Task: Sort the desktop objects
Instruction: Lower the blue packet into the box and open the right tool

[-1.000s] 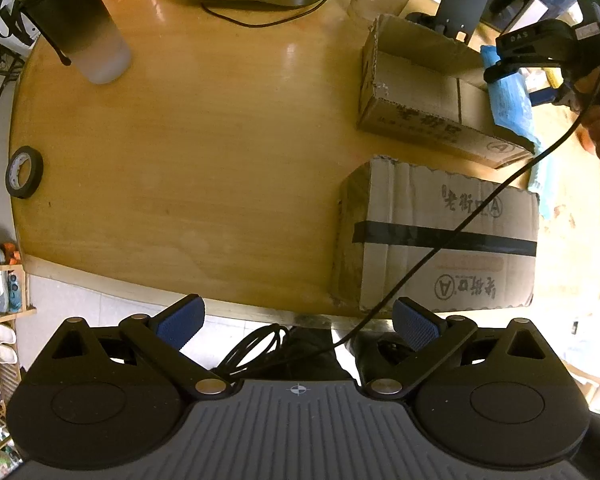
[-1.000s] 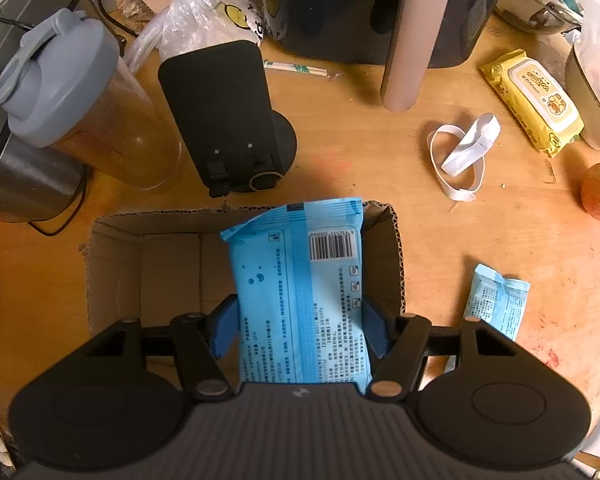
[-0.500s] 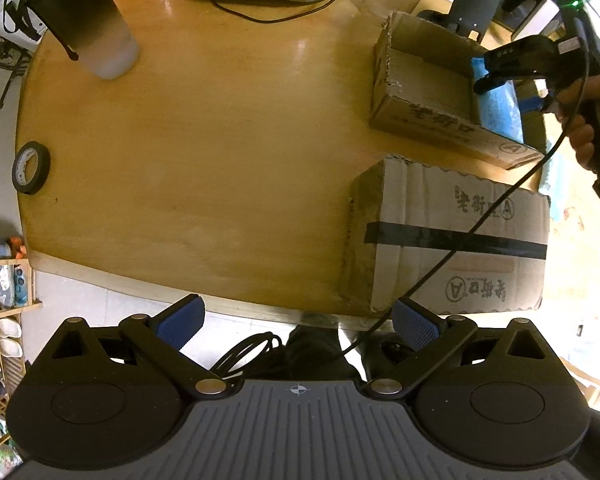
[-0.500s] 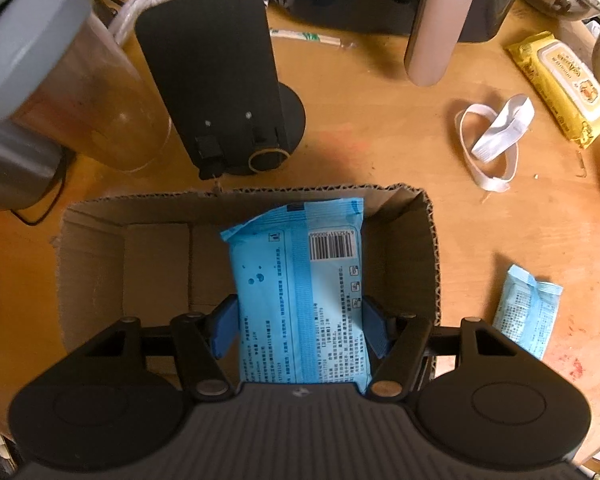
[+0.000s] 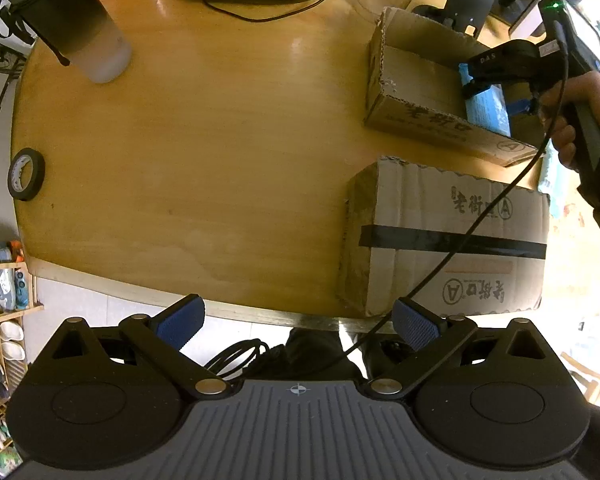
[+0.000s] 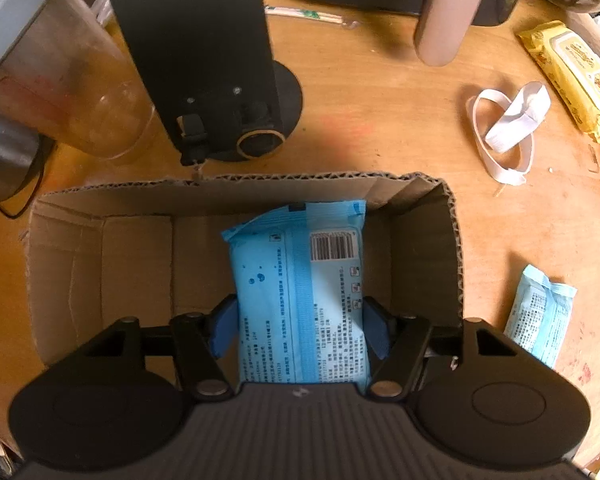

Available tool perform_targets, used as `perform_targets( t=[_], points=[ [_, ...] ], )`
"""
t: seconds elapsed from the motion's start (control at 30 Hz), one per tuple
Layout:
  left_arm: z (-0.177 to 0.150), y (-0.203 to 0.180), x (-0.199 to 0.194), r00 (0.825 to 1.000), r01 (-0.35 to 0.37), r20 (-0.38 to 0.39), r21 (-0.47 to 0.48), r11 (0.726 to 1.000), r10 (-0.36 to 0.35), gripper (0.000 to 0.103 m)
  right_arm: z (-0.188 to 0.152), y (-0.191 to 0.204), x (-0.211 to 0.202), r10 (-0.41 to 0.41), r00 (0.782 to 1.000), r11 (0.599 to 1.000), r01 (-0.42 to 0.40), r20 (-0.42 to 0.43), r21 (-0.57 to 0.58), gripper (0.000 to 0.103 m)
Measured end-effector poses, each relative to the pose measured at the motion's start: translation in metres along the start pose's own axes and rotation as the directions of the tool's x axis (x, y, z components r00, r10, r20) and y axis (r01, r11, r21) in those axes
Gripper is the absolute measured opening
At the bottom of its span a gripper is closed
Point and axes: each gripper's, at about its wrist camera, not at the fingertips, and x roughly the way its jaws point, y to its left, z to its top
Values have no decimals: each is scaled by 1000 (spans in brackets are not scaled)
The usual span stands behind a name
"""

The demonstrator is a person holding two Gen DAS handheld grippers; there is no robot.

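Blue soft plastic wipes pack (image 6: 300,292), flat and rectangular, with barcode and small unreadable print, lying inside open corrugated cardboard box (image 6: 100,264) on wooden table (image 6: 380,120). Right gripper (image 6: 300,326) fingers just opened, straddling the pack, pads seemingly off it. Left gripper (image 5: 298,324) fingers wide apart, holding nothing. On closed taped carton (image 5: 452,236): circled "A".

Blue wipes pack (image 6: 300,292) near end hidden under tongs body; print unreadable.
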Motion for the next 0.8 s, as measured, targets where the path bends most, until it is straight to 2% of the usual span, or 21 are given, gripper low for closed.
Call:
perform_targets(
  t=[0.03, 0.07, 0.8],
  points=[
    [0, 0, 0, 1000, 1, -1, 0, 1000, -1, 103, 1, 1, 0, 4, 1000, 1000, -4, -1, -3, 98],
    [1, 0, 0, 1000, 1, -2, 0, 1000, -1, 103, 1, 3, 0, 9, 1000, 1000, -9, 3, -4, 103],
    [2, -6, 0, 1000, -1, -1, 2, 1000, 1, 103, 0, 10, -2, -3, 1000, 1000, 3, 2, -16, 103]
  ],
)
